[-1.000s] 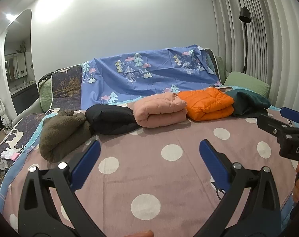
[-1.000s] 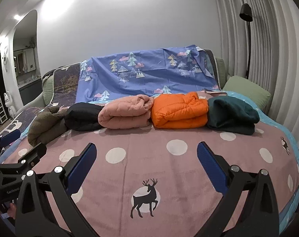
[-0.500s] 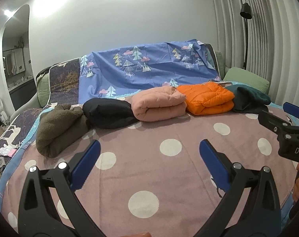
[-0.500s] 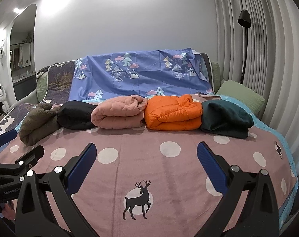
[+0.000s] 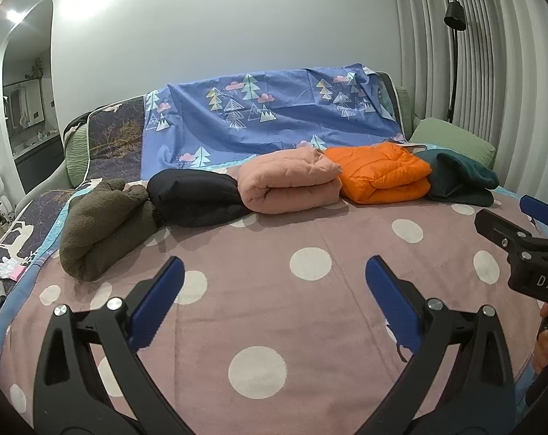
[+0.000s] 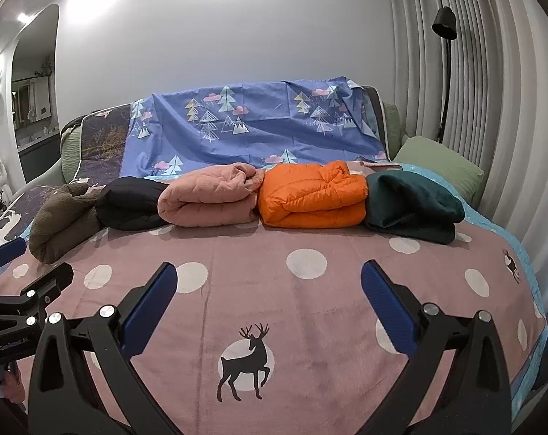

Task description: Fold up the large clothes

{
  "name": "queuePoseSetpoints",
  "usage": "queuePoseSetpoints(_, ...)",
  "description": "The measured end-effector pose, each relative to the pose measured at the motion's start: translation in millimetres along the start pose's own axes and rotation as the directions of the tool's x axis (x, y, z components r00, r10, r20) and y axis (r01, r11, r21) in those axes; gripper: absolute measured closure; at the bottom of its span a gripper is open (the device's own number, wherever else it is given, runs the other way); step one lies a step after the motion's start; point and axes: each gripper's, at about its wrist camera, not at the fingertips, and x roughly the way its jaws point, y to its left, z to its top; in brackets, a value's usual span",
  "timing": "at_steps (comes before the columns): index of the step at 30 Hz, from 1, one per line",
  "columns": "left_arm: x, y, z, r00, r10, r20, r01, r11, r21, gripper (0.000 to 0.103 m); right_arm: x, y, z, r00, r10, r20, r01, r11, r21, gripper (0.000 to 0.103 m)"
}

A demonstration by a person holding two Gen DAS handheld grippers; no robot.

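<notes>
left gripper (image 5: 274, 282) and right gripper (image 6: 268, 288) both hover over pink dotted blanket (image 6: 310, 308), jaws spread wide, nothing held. five folded garments lined along far edge of bed: brown fleece (image 5: 103, 224), black jacket (image 5: 197, 199), pink coat (image 5: 292, 181), orange puffer (image 5: 382, 172), teal fleece (image 5: 458, 177). row likely parked at back to keep front area free. no unfolded garment in view, so batch looks done.
</notes>
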Motion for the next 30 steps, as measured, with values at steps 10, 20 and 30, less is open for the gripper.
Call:
queuePoseSetpoints(10,7.3,1.7,-1.5,1.000,-0.001,-0.019,0.001,1.000,-0.010,0.002,5.8,-1.6,-1.4,1.000,-0.003,-0.013,0.003,1.000,0.001,0.002)
queuePoseSetpoints(20,10.6,0.1,-3.1,1.000,0.001,-0.026,-0.001,1.000,-0.008,0.002,8.4,-1.2,-1.9,1.000,-0.004,-0.018,0.004,1.000,-0.002,0.002)
queuePoseSetpoints(30,14.1,1.0,-4.4,1.000,0.001,-0.030,-0.001,1.000,-0.007,0.002,11.5,-2.8,-1.5,1.000,-0.005,-0.020,0.005,1.000,-0.005,0.002)
